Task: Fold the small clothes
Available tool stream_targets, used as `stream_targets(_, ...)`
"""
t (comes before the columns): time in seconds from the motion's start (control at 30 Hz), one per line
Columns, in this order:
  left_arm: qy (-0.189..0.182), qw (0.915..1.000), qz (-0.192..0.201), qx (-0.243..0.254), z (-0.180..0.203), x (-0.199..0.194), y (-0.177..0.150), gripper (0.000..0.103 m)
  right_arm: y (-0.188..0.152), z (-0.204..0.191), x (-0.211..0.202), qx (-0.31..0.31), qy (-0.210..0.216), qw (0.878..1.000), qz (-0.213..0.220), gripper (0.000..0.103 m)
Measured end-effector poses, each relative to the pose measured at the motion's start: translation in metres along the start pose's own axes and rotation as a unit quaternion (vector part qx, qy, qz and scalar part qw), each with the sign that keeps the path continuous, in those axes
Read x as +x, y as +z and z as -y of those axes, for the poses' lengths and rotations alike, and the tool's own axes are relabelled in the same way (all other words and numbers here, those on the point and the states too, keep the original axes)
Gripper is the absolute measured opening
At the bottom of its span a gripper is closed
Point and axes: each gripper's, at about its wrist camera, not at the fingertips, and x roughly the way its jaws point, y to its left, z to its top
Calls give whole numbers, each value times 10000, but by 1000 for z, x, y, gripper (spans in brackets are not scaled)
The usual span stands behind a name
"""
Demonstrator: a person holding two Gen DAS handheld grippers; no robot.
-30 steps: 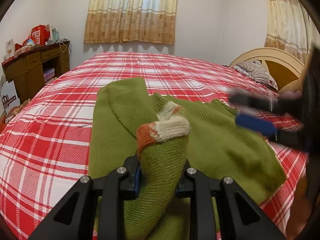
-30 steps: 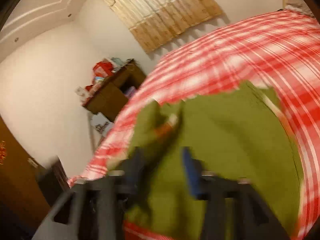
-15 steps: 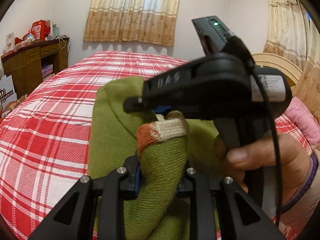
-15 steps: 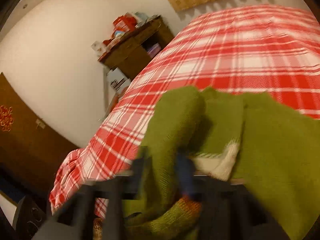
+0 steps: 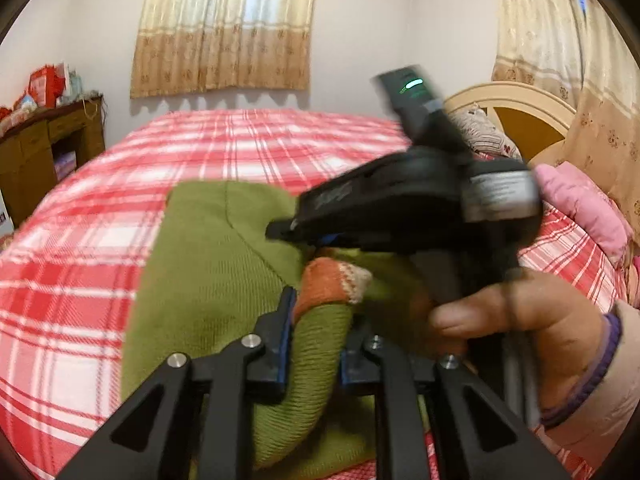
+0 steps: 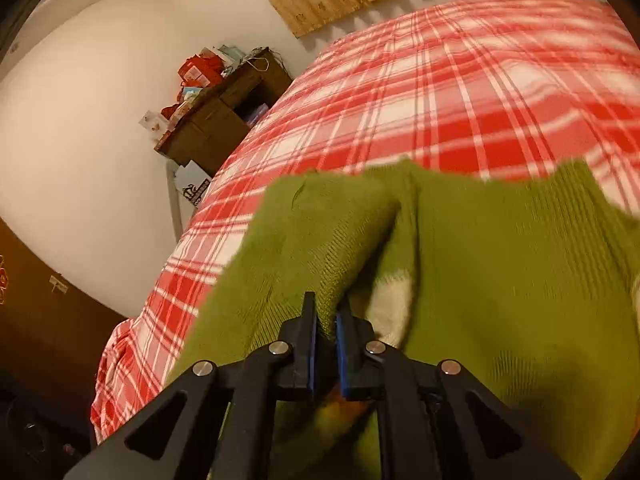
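A green knit sweater (image 5: 208,264) lies on the red plaid bed (image 5: 72,280). My left gripper (image 5: 318,320) is shut on a sleeve of the sweater, whose orange and white cuff (image 5: 332,282) sticks up past the fingers. My right gripper (image 6: 326,320) is shut on a fold of the same green sweater (image 6: 500,280). In the left wrist view the right gripper (image 5: 304,232) reaches in from the right, just above the cuff, held by a hand (image 5: 520,320).
A brown wooden dresser (image 5: 44,148) with boxes on top stands left of the bed. The headboard (image 5: 516,120) and pink bedding (image 5: 580,204) are at the right. Curtains (image 5: 228,28) hang on the far wall.
My right gripper has swung in from the right over the sweater and closed on a fold beside the cuff. My left gripper keeps its hold on the sleeve.
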Motion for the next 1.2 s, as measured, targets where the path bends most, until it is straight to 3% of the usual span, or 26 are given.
stream_targets(0.1, -208, 9991, 42, -380, -17, -2, 1, 19, -5, 4, -28, 162, 195, 9989, 384, 22)
stream_targets(0.17, -306, 9981, 46, -527, -22, -3, 1, 19, -5, 9, -46, 219, 136, 9976, 639, 46)
stream_targets(0.2, -311, 9981, 64, -531, -22, -4, 1, 19, -5, 11, -52, 264, 65, 9973, 682, 64)
stream_targets(0.3, -266, 9984, 99, -482, -17, -6, -2, 19, -2, 10, -52, 312, 156, 9980, 526, 66)
stream_targets(0.4, -290, 9981, 160, -512, -17, -9, -4, 19, 0, 1, -37, 98, -53, 9996, 251, 66)
stream_targets(0.5, -329, 9977, 172, -559, -19, -10, -7, 19, 4, -6, -10, -102, 20, 9999, -34, 66)
stream_targets(0.57, -326, 9978, 163, -551, -19, -11, -8, 19, 7, -10, 7, -210, -17, 9997, -129, 61)
stream_targets(0.63, -300, 9980, 150, -538, -19, -10, -8, 19, 8, -14, 16, -430, -173, 9989, -106, 23)
stream_targets(0.7, -285, 9981, 126, -527, -19, -10, -6, 19, 10, -12, 20, -399, -225, 9989, -92, 14)
stream_targets(0.93, -66, 9996, 139, -233, 2, -10, 2, 19, 18, -33, -24, -937, -256, 9946, 375, 12)
stream_targets(1.2, -509, 9979, 302, 247, 50, -13, 18, 16, 27, 4, -72, -872, -555, 9936, 446, 12)
